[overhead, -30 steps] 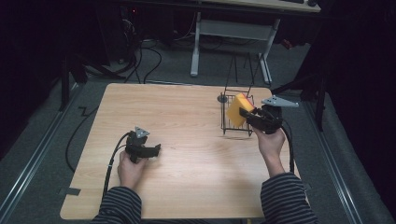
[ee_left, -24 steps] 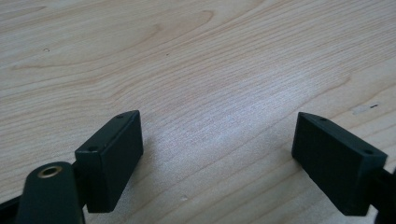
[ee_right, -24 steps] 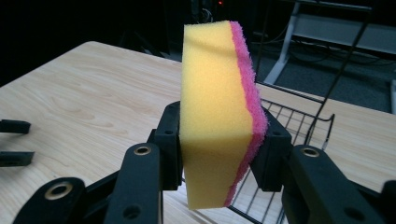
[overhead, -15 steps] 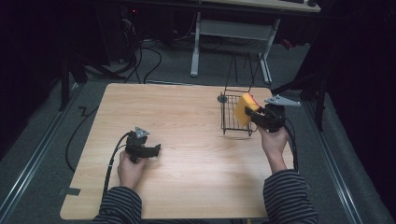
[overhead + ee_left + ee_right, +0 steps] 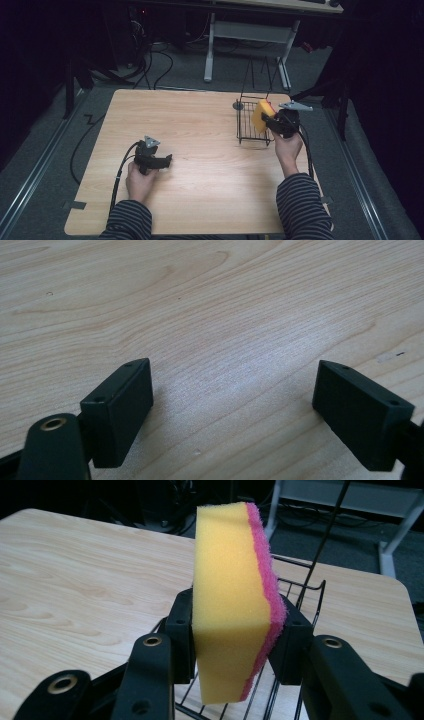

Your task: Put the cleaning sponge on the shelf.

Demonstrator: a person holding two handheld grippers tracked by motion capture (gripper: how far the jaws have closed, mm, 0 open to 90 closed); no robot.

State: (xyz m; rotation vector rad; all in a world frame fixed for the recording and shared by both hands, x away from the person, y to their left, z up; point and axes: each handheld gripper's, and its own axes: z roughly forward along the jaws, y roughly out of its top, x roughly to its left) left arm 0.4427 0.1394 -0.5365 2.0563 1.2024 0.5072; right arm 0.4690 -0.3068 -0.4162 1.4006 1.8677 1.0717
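A yellow sponge (image 5: 227, 600) with a pink scouring side stands upright between the jaws of my right gripper (image 5: 235, 645), which is shut on it. In the high view the sponge (image 5: 261, 114) hangs over the black wire basket (image 5: 247, 129) at the table's right back, held by the right gripper (image 5: 274, 122). My left gripper (image 5: 162, 161) rests low at the table's left front. Its jaws stand wide apart over bare wood in the left gripper view, where the left gripper (image 5: 232, 405) holds nothing.
The wooden table (image 5: 200, 150) has free surface across its middle and front. A small dark round thing (image 5: 238, 105) lies by the basket's back left corner. Beyond the table stand a white desk frame (image 5: 250, 35) and floor cables (image 5: 165, 60).
My right gripper has carried the sponge slightly back and to the right above the basket. The left gripper has stayed put.
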